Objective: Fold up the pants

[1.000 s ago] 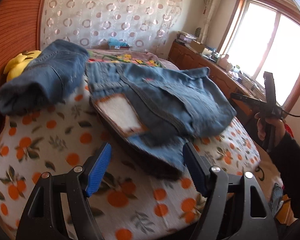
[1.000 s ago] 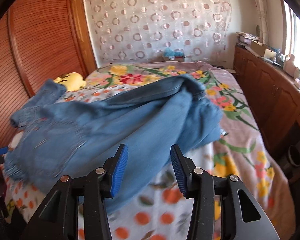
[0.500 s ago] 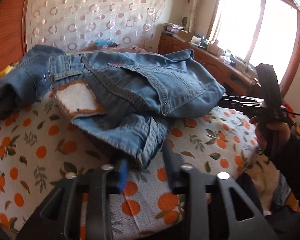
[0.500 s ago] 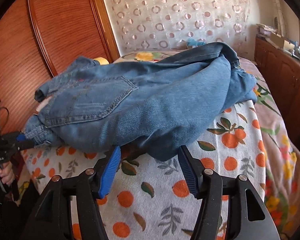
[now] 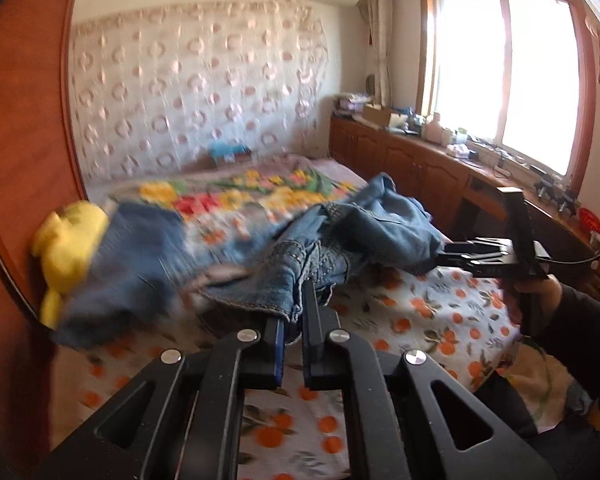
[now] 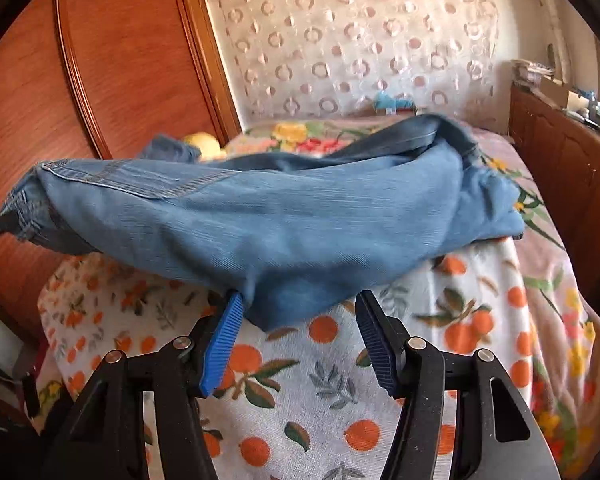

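Nearest to us lies the bed cover (image 6: pixel 320 380), a white cloth printed with oranges and leaves, soft and lightly rumpled, spread over the near part of the bed. We see our left gripper (image 5: pixel 290 320) with its jaws pinched together on a stitched edge of the jeans (image 5: pixel 292 276), the denim bunched and raised off the cover at that point. Our right gripper (image 6: pixel 300 340) stands with its ribbed blue pads apart; a low fold of the jeans (image 6: pixel 284 232) hangs between them, close to the left pad, but the pads do not press on it. In the left wrist view we see that right gripper (image 5: pixel 456 249) out at the far end of the denim, held in a hand (image 5: pixel 540 292) with a dark sleeve.

The jeans stretch across the near part of the bed, their long axis running side to side between our two grippers, sagging in the middle. The cloth is mid-blue denim with pale topstitching and thick seams; which end is the waist we cannot tell for sure.

Beyond them lies a flowered quilt (image 5: pixel 260 188) in pink, yellow and green, and a yellow plush toy (image 5: pixel 68 248) rests against the reddish wooden panel (image 6: pixel 120 60) on the left. Farther back hangs a lace curtain (image 6: pixel 360 40) patterned with rings. Along the right runs a low wooden cabinet (image 5: pixel 412 160), cluttered on top, under a bright window (image 5: pixel 500 72).
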`<state>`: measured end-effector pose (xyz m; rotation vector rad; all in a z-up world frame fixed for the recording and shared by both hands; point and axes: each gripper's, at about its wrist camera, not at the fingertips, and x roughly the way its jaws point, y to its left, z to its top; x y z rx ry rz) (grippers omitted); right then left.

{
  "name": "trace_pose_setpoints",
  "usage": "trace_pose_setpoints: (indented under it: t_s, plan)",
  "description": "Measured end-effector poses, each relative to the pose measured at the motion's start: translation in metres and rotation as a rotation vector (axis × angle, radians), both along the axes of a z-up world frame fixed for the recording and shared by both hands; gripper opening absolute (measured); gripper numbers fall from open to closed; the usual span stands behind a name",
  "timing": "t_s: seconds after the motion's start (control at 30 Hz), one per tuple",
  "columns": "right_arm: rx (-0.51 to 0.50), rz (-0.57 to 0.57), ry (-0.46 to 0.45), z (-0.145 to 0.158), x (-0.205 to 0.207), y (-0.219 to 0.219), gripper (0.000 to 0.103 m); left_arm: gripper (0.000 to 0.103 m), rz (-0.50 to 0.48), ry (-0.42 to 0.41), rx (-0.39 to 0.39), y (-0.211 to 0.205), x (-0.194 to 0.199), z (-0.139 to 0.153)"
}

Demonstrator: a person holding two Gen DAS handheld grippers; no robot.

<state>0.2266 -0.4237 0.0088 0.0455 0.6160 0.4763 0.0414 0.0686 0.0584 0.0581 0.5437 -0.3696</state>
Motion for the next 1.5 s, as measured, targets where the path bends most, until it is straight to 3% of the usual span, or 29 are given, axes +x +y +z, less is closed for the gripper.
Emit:
trace_pose_setpoints:
  t_s: [0.13, 0.3, 0.43, 0.53, 0.7, 0.77, 0.8, 0.83, 1.07, 1.27, 1.3, 1.5]
  plan:
    - [-0.005, 0.004, -0.003, -0.006, -0.009, -0.006, 0.061, 0.007, 0.060, -0.023, 0.034, 0.033, -0.002, 0.015]
    - [-0.040, -0.019, 0.060, -0.033, -0.009, -0.005, 0.061, 0.007, -0.008, 0.130, 0.084, 0.037, -0.006, -0.033]
    - [-0.031, -0.029, 0.071, -0.035, -0.010, -0.011, 0.061, 0.008, -0.065, 0.198, 0.083, 0.027, -0.019, -0.057]
    - [-0.035, -0.037, 0.062, -0.030, -0.009, -0.011, 0.061, 0.017, -0.042, 0.198, 0.058, 0.030, -0.029, -0.058]
    - [-0.047, -0.041, 0.036, -0.021, -0.014, -0.006, 0.061, 0.030, -0.001, 0.123, -0.022, 0.049, -0.049, -0.031]
    - [-0.045, -0.045, 0.029, -0.020, -0.015, -0.005, 0.061, 0.053, 0.002, 0.081, -0.036, 0.054, -0.051, -0.016]
    - [-0.048, -0.046, 0.027, -0.017, -0.014, -0.007, 0.061, 0.058, 0.006, 0.059, -0.035, 0.053, -0.049, -0.009]
    - [-0.050, -0.049, 0.023, -0.017, -0.014, -0.007, 0.061, 0.063, 0.004, 0.039, -0.039, 0.051, -0.044, -0.002]
    - [-0.059, -0.058, 0.004, -0.007, -0.003, -0.026, 0.061, 0.065, -0.046, 0.022, -0.044, 0.011, 0.022, 0.009]
    - [-0.071, -0.095, 0.002, 0.000, 0.031, -0.053, 0.061, 0.065, -0.064, 0.058, -0.035, -0.033, 0.096, -0.017]
    - [-0.072, -0.099, 0.009, 0.000, 0.039, -0.059, 0.056, 0.065, -0.064, 0.070, -0.031, -0.038, 0.108, -0.023]
    - [-0.092, -0.130, 0.062, -0.008, 0.090, -0.086, 0.049, 0.065, -0.075, 0.125, -0.013, -0.055, 0.137, -0.048]
